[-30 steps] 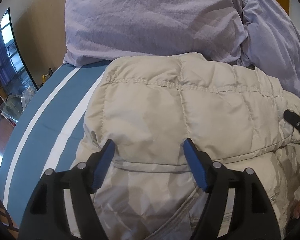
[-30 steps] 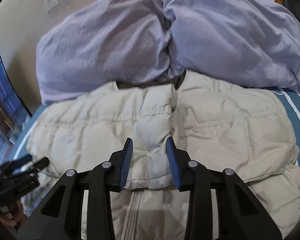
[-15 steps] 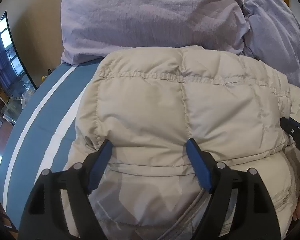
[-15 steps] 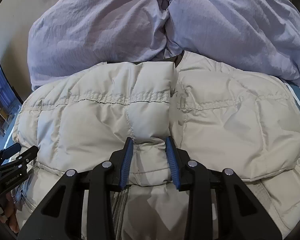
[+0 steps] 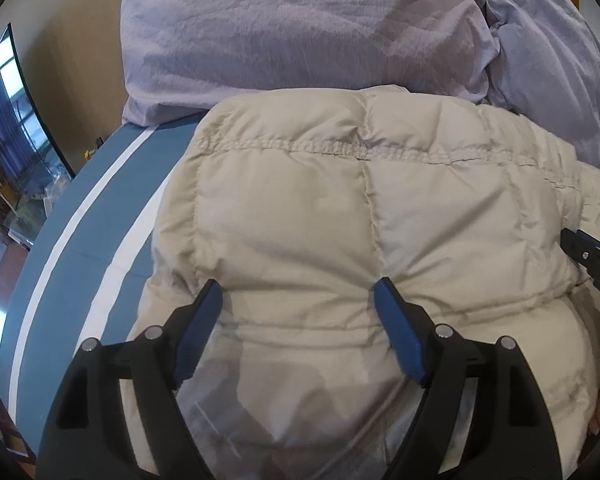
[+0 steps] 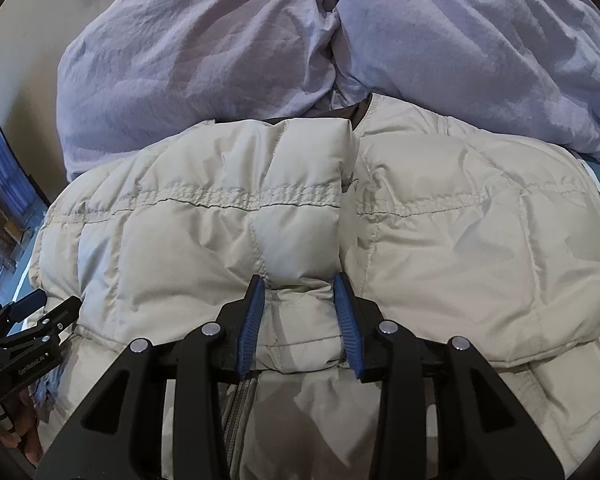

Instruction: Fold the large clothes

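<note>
Bedding in pale lilac, a heaped duvet, fills the head of the bed, whose blue sheet with white stripes shows along the left edge. On it lies the jacket, a beige quilted one, its upper part doubled over toward the bed's foot so the folded edge sits just beyond both tools.

Half a second ago the right tool pinched a ridge of that folded edge; now its jaws are opening, the ridge between them but the pads easing off it. The left tool has spread a little wider over the last second and stands released, its blue pads resting at the fold without squeezing cloth.

I judge the fold as just laid down and being let go, so the next fold can be set up.

No containers are in view.
</note>
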The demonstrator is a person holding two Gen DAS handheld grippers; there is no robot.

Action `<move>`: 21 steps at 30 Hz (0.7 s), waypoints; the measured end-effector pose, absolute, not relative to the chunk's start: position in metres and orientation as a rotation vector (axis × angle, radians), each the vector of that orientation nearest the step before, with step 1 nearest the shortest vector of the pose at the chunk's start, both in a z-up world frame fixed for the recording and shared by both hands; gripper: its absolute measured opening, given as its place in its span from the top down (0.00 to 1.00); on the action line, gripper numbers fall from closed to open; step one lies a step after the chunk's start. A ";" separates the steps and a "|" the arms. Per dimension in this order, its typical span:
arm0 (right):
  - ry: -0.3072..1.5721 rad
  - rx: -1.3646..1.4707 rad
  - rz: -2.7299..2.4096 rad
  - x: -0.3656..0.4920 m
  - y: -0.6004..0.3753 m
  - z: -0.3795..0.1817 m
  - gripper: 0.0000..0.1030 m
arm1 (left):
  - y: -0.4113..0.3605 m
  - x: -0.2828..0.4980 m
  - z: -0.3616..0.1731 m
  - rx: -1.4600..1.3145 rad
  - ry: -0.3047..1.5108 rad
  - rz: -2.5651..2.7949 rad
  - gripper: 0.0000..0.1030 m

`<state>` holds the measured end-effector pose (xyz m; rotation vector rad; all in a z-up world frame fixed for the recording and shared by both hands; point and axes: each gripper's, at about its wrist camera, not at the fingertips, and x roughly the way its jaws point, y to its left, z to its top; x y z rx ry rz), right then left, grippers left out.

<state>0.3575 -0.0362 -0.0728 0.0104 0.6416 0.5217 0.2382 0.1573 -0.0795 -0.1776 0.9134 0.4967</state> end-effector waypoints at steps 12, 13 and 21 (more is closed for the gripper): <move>0.646 -0.011 0.476 0.307 -0.121 -0.049 0.22 | 0.176 0.139 -0.055 -0.204 0.905 0.481 0.22; 0.644 -0.026 0.467 0.299 -0.134 -0.050 0.19 | 0.179 0.128 -0.055 -0.206 0.908 0.484 0.22; 0.667 -0.067 0.385 0.255 -0.231 -0.077 0.11 | 0.196 0.060 -0.065 -0.282 0.929 0.469 0.22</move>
